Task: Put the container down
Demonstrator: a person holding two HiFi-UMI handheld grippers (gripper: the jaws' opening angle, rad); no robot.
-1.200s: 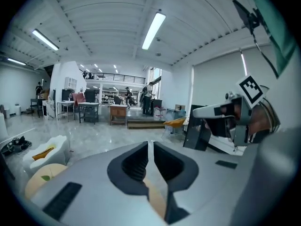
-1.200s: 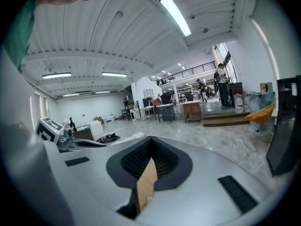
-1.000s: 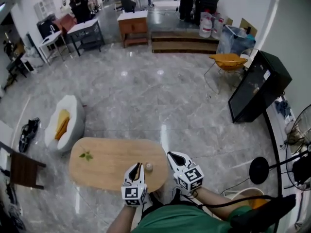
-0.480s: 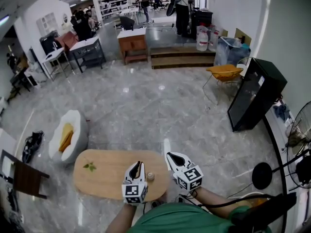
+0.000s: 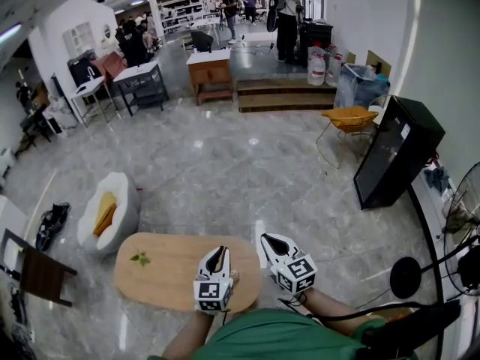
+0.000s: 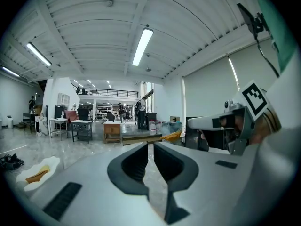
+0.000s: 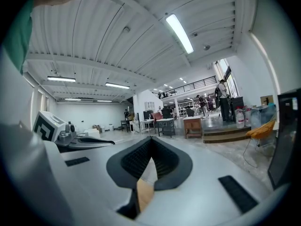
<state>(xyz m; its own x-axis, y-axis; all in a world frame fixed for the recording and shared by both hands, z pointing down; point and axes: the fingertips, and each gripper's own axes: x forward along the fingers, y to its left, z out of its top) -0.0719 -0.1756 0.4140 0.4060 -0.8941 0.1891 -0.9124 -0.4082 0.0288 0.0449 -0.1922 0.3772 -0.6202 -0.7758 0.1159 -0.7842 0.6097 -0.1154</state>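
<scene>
In the head view, the oval wooden desk (image 5: 165, 276) sat at the lower left-centre. The small pale container (image 5: 235, 276) stood on its right end, just right of the left gripper (image 5: 218, 252) and partly hidden by it. The right gripper (image 5: 271, 240) hung past the desk's right edge.

In the left gripper view, the left gripper (image 6: 150, 147) had its fingers clenched to a thin slit with nothing between them.

In the right gripper view, the right gripper (image 7: 150, 142) had its fingers clenched at the tips and empty, with the desk (image 7: 143, 194) showing below them.
</scene>
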